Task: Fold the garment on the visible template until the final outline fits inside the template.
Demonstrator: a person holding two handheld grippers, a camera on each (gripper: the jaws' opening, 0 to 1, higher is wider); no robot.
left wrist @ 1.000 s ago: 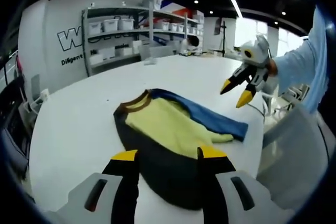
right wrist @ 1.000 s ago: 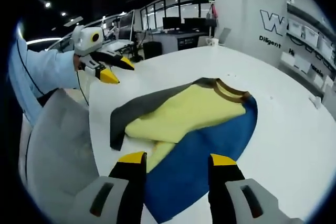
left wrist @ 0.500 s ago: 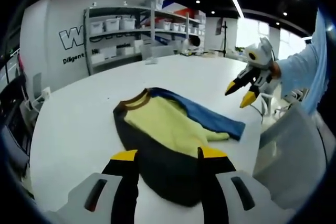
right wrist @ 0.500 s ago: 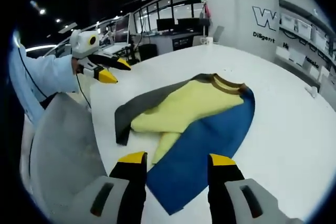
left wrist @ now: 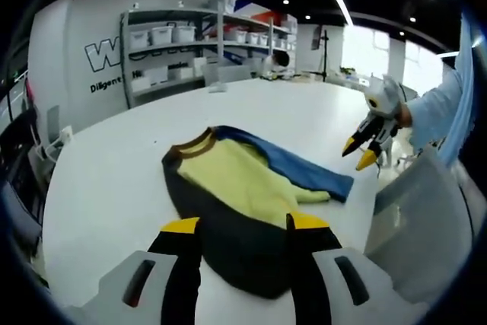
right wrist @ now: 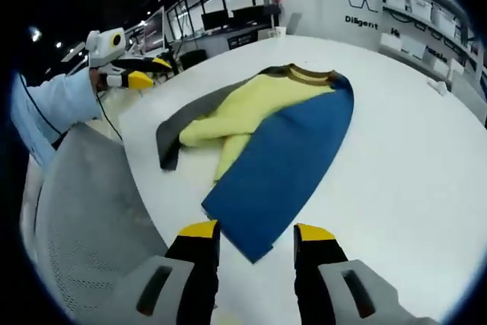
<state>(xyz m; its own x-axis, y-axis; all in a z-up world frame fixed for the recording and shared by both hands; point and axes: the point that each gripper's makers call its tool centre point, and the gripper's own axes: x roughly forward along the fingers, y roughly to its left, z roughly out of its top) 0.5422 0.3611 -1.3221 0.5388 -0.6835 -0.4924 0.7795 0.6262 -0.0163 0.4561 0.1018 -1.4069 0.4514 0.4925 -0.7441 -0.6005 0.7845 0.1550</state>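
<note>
Yellow, blue and dark grey cloth makes up the garment [left wrist: 243,188], which lies flat on the white table [left wrist: 114,180] with its brown collar [left wrist: 196,148] toward the far shelves [left wrist: 190,36]. In the left gripper view the left gripper [left wrist: 242,227] rises from 6 o'clock with its yellow-tipped jaws spread apart and nothing between them, hovering over the dark grey side of the garment. From that view the blue panel runs off toward 3 o'clock and the yellow part lies between the grey and the blue. The right gripper [left wrist: 362,151] shows at 3 o'clock, held by a person's hand with a light blue sleeve [left wrist: 437,108], its jaws apart and clear of the cloth. In the right gripper view the right gripper [right wrist: 249,231] also stands open at 6 o'clock, just short of the near corner of the blue panel [right wrist: 281,157]. The yellow part [right wrist: 236,112] lies at 11 o'clock from it, the grey sleeve [right wrist: 179,131] at 10 o'clock. The left gripper [right wrist: 141,78] shows at 10 o'clock, off the cloth. A grey mesh chair back [right wrist: 84,218] stands at 8 o'clock beside the table edge.
</note>
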